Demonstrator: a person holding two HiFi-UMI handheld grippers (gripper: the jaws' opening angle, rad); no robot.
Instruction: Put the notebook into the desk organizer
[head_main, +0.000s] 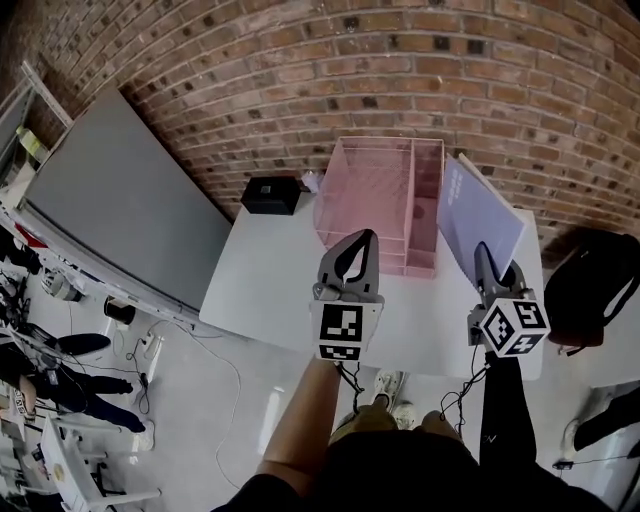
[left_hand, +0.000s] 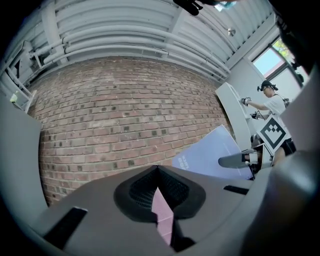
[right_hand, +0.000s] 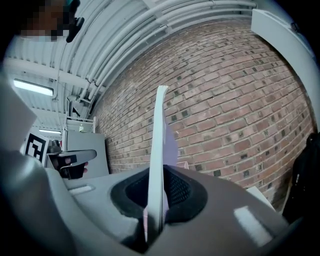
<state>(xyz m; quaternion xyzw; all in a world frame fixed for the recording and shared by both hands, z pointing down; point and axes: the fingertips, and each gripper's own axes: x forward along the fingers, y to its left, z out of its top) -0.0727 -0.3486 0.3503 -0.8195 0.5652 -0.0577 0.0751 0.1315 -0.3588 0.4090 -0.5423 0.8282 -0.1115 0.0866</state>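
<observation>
Since the left hand-held gripper (head_main: 365, 240) hangs empty with jaws together, the right hand-held gripper (head_main: 483, 252) alone clamps the notebook (head_main: 478, 215) by its bottom edge, upright above the bench (head_main: 270, 270), right of the pink organizer (head_main: 372, 190). It looks thin, light and probably floppy, so a deep bite suits it.

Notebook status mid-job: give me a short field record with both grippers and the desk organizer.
notebook: held up, right of desk organizer, not yet inside
right gripper: shut on notebook
left gripper: shut, empty, in front of desk organizer
desk organizer: pink, on white table near brick wall
other: black box left of desk organizer
</observation>
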